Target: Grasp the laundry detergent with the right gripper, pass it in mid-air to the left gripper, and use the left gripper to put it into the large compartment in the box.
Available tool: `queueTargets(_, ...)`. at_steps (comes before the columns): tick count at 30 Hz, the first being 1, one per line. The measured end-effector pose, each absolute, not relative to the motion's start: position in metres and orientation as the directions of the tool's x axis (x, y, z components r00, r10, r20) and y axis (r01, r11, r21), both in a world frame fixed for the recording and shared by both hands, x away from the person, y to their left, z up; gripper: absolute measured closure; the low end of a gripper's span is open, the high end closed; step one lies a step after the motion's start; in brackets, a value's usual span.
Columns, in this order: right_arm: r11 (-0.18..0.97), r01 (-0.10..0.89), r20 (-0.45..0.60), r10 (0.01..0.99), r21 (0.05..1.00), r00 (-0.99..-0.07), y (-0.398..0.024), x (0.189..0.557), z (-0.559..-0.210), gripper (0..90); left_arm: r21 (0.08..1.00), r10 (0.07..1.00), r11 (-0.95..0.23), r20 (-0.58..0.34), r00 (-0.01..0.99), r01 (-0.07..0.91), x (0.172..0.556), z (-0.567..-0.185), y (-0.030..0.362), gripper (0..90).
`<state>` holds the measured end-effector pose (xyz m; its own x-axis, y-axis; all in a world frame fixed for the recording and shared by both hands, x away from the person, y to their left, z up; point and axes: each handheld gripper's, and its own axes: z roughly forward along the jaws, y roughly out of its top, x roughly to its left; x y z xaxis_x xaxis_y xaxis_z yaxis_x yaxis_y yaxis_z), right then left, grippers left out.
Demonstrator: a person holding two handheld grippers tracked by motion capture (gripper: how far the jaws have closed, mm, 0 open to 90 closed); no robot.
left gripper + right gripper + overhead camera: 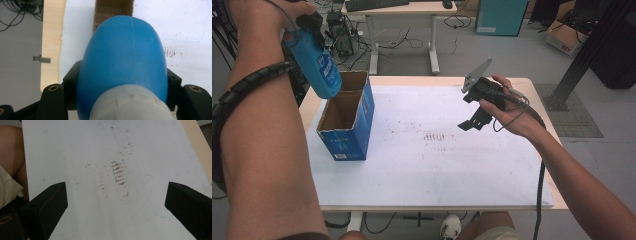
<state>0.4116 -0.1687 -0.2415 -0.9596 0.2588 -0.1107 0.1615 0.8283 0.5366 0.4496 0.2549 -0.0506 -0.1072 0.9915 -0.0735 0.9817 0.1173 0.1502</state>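
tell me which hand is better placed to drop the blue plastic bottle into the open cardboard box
Left. The left gripper already clamps the blue plastic bottle just above the open cardboard box. The right gripper hangs open and empty across the table.

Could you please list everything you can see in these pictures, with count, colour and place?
Bottle: one, blue with a white cap, held above the box.
Box: one, blue outside and brown inside, open-topped, on the table's left side.
Table: one, pale wood, under a white sheet.
Sheet: one, white with brown smudges in the middle, covering the tabletop.
Desk: one, pale-topped, behind the table.
Left gripper: one, black, jaws shut on the bottle.
Right gripper: one, black, jaws open, above the sheet's right half.
Forearms: two, coming in from the bottom.
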Motion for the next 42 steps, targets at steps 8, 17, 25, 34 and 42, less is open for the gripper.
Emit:
queueTargets(8,0.827,0.168,-0.107,0.264,0.537,-0.958,-0.169,0.412,-0.242,4.5,0.168,0.991,0.129,-0.065,-0.12,0.977,0.449,-0.051,0.26,37.0)
queueTargets(17,0.831,0.163,-0.11,0.259,0.532,-0.96,-0.166,0.412,-0.242,4.5,0.175,0.99,0.137,-0.062,-0.128,0.975,0.449,-0.054,0.264,37.0)
queueTargets(25,0.84,0.158,-0.112,0.251,0.52,-0.962,-0.163,0.412,-0.242,4.6,0.169,0.99,0.139,-0.061,-0.13,0.976,0.449,-0.061,0.266,37.0)
queueTargets(34,0.843,0.148,-0.119,0.242,0.517,-0.963,-0.162,0.413,-0.243,4.6,0.164,0.99,0.135,-0.057,-0.128,0.977,0.45,-0.07,0.266,37.0)
queueTargets(42,0.843,0.151,-0.117,0.244,0.516,-0.963,-0.163,0.412,-0.245,4.6,0.164,0.991,0.13,-0.056,-0.123,0.978,0.452,-0.081,0.264,36.9)
